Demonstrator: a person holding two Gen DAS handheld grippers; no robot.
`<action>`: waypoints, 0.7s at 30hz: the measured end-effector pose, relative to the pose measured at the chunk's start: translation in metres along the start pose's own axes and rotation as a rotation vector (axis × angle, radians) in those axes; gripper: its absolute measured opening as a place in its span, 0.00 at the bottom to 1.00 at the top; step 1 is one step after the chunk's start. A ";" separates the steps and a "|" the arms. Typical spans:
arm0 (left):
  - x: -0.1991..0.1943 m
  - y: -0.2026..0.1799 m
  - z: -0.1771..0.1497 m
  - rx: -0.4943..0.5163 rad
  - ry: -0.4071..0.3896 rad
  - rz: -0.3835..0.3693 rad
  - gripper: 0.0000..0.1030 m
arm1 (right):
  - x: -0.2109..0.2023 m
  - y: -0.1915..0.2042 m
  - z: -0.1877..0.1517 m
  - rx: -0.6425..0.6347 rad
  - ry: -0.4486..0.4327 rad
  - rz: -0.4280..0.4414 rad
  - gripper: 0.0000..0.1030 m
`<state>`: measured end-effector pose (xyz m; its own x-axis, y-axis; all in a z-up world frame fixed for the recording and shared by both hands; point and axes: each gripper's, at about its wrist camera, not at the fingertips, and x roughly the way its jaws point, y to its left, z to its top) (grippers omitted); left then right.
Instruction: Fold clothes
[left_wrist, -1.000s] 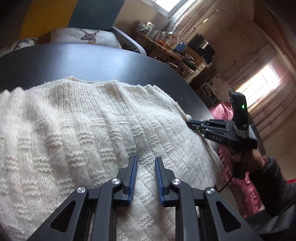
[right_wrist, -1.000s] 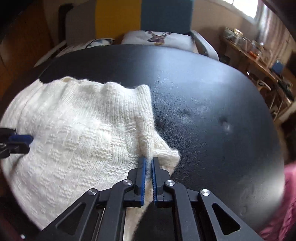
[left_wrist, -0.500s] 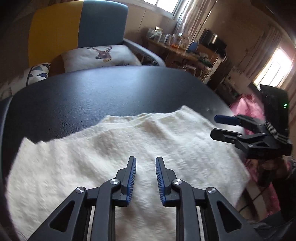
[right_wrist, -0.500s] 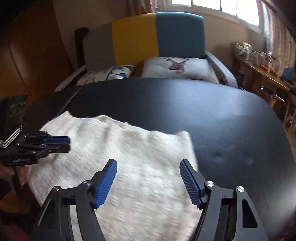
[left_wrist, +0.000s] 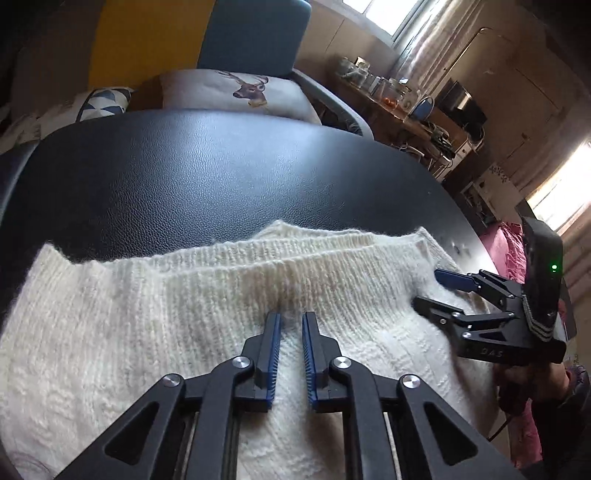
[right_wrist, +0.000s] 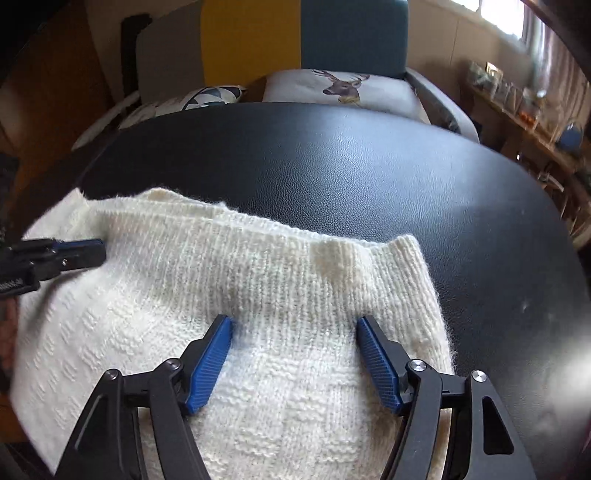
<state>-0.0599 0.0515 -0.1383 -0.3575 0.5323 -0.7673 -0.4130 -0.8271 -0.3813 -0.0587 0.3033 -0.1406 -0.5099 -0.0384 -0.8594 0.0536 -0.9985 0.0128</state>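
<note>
Lying on the black table (right_wrist: 369, 177), the white sweater (right_wrist: 266, 288) looks partly folded, with more folds probably left. Left gripper (left_wrist: 290, 321) is closing, pinching nothing yet. Right gripper (right_wrist: 295, 328) hangs wide apart above it.

The cream sweater (right_wrist: 280, 295) is chunky, fuzzy wool knit, ribbed at its far hem. The desk (right_wrist: 369, 177) is black grained leatherette with soft sheen. The fingers (right_wrist: 210, 365) carry ridged blue rubbery pads.

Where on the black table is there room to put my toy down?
The black table is bare between the white sweater and the deer cushion, and right of the sweater. The near side is crowded.
</note>
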 end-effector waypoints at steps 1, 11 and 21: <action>-0.009 0.003 -0.001 -0.017 -0.019 -0.012 0.17 | 0.000 -0.001 -0.001 0.013 -0.005 0.008 0.71; -0.156 0.118 -0.054 -0.331 -0.221 0.036 0.22 | -0.039 0.005 -0.003 0.048 -0.133 0.054 0.73; -0.176 0.151 -0.110 -0.437 -0.239 -0.100 0.32 | -0.057 0.088 -0.030 -0.042 -0.091 0.246 0.75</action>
<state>0.0321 -0.1869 -0.1176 -0.5368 0.5967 -0.5965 -0.0836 -0.7411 -0.6661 0.0009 0.2191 -0.1054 -0.5525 -0.2851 -0.7833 0.2199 -0.9563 0.1929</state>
